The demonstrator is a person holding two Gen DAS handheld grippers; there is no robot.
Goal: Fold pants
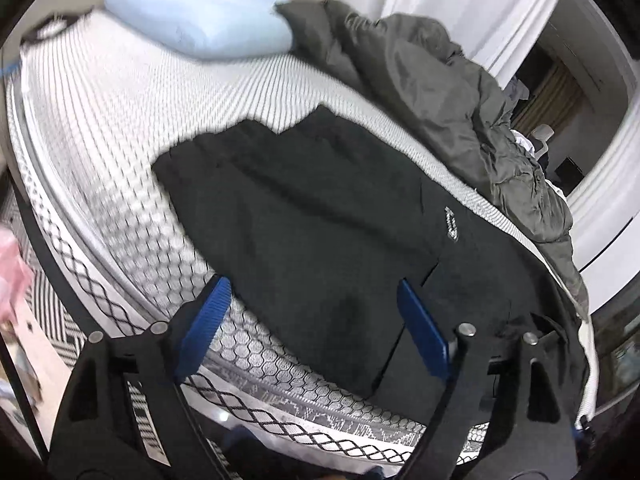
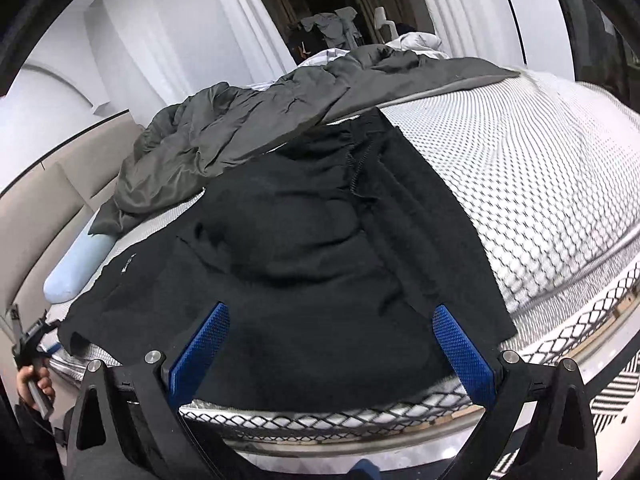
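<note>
Black pants (image 1: 312, 216) are lying partly folded, still rumpled, on the mattress (image 1: 120, 120); left tool (image 1: 316, 320) and right tool (image 2: 332, 344) are hovering spread, gripping nothing, further folds remaining.

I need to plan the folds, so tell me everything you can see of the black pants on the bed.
The black pants lie spread on the patterned white mattress, in soft, matte, slightly wrinkled fabric. A small white logo marks one side. The ribbed waistband lies at the far end in the right wrist view, beside the rumpled grey duvet; whether they touch is unclear. The near edge reaches the mattress border. One layer already lies over another, with a straight edge. Neither tongs touch them.
</note>
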